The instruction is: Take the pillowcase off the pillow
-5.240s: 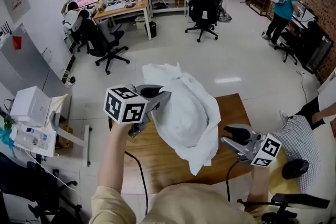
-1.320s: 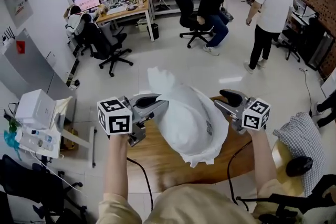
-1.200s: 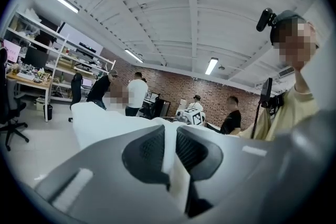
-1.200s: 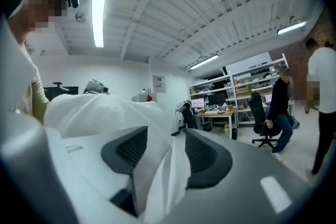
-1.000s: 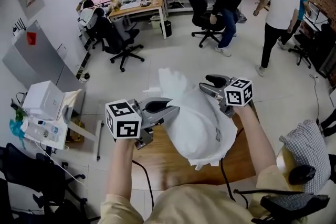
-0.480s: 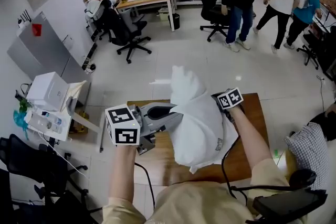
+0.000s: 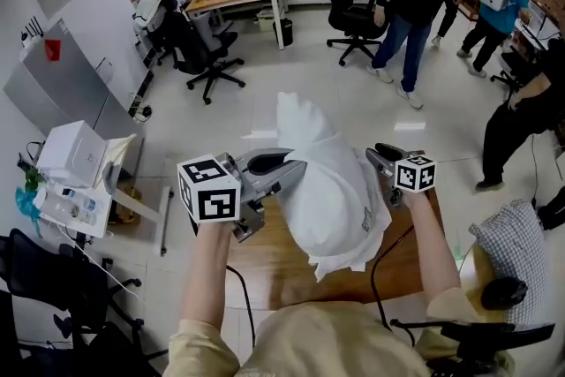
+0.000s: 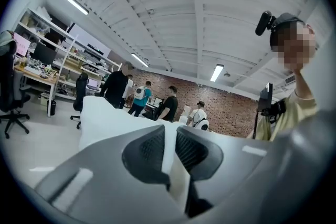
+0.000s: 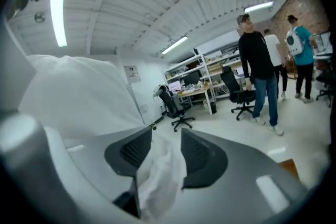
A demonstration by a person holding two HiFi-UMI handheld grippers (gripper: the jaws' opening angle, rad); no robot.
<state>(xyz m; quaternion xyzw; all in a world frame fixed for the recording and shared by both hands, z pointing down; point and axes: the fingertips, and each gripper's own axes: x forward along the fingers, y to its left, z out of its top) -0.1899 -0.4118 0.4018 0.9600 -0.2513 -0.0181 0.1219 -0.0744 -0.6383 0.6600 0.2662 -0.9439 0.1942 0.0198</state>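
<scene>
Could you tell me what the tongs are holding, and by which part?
The left tongs are shut on a left-side fold of the pillowcase. The right tongs have just been opening, with a right-side fold loose between them.

You have the white pillowcase (image 7: 331, 190) upright at the frame's centre, bulging round the pillow inside, one corner peaking toward the upper middle, its loose hem hanging crumpled below.
</scene>
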